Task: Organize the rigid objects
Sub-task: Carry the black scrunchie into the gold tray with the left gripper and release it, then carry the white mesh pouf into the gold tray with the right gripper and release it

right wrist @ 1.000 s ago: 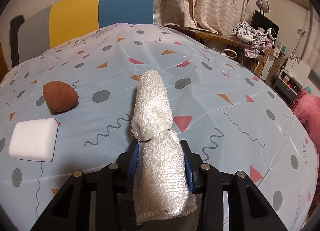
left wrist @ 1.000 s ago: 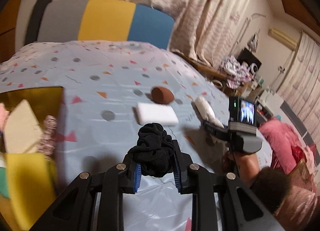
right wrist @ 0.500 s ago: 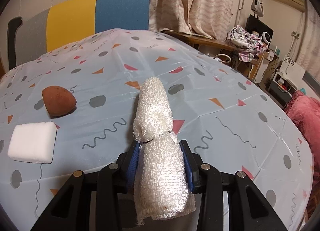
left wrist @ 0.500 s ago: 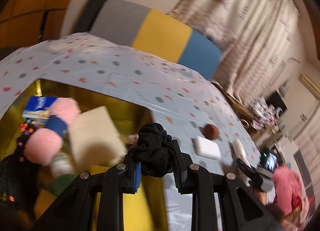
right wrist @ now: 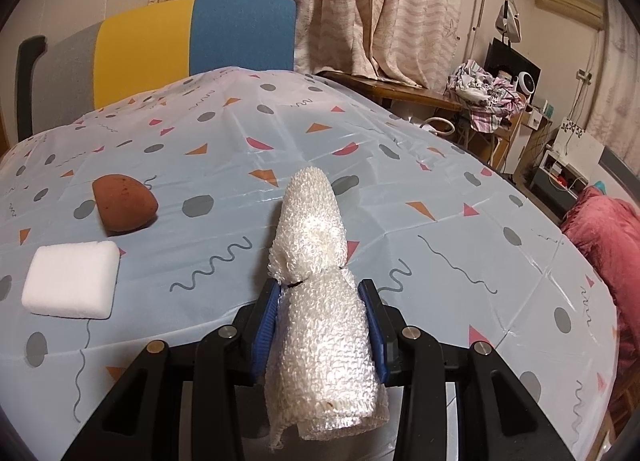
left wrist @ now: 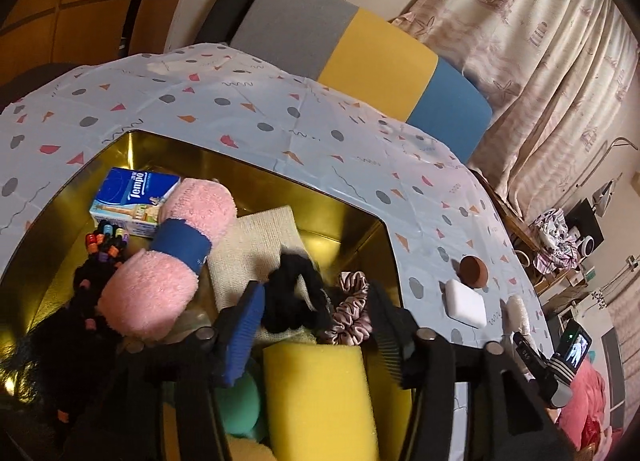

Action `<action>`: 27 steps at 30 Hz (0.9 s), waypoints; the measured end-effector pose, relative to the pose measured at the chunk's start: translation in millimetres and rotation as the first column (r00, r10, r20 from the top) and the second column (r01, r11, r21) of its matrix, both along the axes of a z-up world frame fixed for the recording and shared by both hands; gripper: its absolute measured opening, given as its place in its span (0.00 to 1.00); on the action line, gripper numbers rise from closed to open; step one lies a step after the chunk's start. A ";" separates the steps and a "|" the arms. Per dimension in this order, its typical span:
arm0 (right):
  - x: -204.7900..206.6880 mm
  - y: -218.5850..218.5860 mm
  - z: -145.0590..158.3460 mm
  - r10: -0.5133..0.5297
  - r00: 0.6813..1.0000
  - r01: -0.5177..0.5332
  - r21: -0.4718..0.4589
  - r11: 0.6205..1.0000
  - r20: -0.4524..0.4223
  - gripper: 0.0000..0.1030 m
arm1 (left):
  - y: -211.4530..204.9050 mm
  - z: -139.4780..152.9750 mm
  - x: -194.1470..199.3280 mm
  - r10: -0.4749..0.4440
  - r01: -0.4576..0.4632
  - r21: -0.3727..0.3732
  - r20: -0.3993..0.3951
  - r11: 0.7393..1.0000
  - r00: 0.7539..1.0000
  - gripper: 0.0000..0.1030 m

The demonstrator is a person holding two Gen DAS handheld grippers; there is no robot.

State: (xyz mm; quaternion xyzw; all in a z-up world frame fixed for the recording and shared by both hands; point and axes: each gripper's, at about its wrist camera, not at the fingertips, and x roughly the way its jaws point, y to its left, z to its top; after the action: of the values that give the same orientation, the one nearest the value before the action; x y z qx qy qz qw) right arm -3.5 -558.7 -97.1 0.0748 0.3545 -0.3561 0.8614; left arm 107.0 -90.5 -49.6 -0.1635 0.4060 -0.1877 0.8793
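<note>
Gold box (left wrist: 344, 221); black scrunchie (left wrist: 294, 297); white rolled cloth (right wrist: 320, 301); brown sponge (right wrist: 124, 203).

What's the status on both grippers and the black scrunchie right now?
Left gripper jaws just opened, black scrunchie loose between them over the gold box. Right gripper shut on white towel roll. Nothing blocking.

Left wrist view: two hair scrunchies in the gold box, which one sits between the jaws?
The black fabric scrunchie, blurred, between the just-opened jaws of the left gripper and next to its blue pad. The pink satin scrunchie lies beside it, nearer the other jaw.
</note>
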 end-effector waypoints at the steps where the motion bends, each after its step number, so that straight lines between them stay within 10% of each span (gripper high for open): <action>1: -0.8 1.6 0.8 0.003 1.000 -0.003 -0.005 1.000 0.003 0.39 | 0.5 0.3 -2.3 0.000 0.000 0.004 0.003 1.000 1.000 0.57; 23: -6.8 98.2 32.6 0.300 0.953 -0.298 -0.035 0.954 0.034 0.32 | 22.4 7.2 -60.4 -0.133 0.136 -0.039 0.065 0.990 0.989 0.57; 27: -1.5 52.9 34.4 0.114 0.992 -0.117 0.047 0.992 0.054 0.61 | 25.0 9.2 -66.4 -0.147 0.150 -0.031 0.076 0.988 0.986 0.57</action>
State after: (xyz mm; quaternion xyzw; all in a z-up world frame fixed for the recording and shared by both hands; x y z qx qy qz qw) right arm -5.0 -505.8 -62.7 0.0845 0.3448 -0.2946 0.8872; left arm 40.6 -65.5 -40.4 -0.1418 0.3808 -0.2660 0.8742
